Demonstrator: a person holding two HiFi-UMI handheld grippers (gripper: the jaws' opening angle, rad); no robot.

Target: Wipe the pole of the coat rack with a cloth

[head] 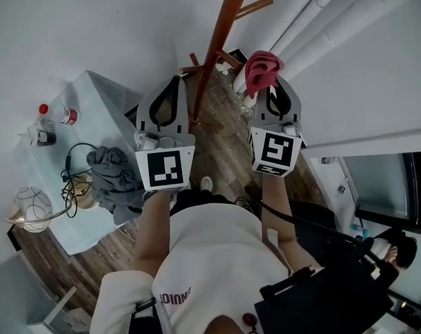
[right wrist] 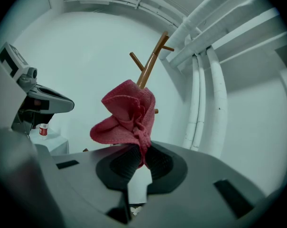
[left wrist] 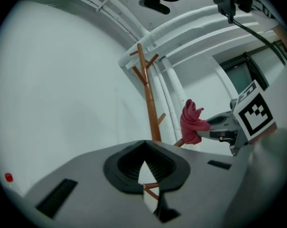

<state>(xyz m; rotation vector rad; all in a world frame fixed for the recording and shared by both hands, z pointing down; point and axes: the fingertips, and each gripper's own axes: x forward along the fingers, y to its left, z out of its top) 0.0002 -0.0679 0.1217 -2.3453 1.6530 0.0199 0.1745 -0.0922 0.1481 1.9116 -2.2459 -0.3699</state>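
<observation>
- The pink cloth (right wrist: 126, 113) is gripped between the jaws of the right gripper (right wrist: 139, 159) and is bunched above them.
- The left gripper (left wrist: 143, 151) is held closed on nothing.
- The coat rack pole (head: 220, 30) is seen between both grippers, apart from the cloth.

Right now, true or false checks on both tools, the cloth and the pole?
1. The right tool is shut on the red cloth. True.
2. The red cloth is pressed against the pole. False: the head view shows a gap between them.
3. The left tool grips the pole. False: its jaws are together on nothing, short of the pole.
4. A red-capped bottle is on the table. True.
5. A coat hangs on a peg. False: the pegs in view are bare.
</observation>
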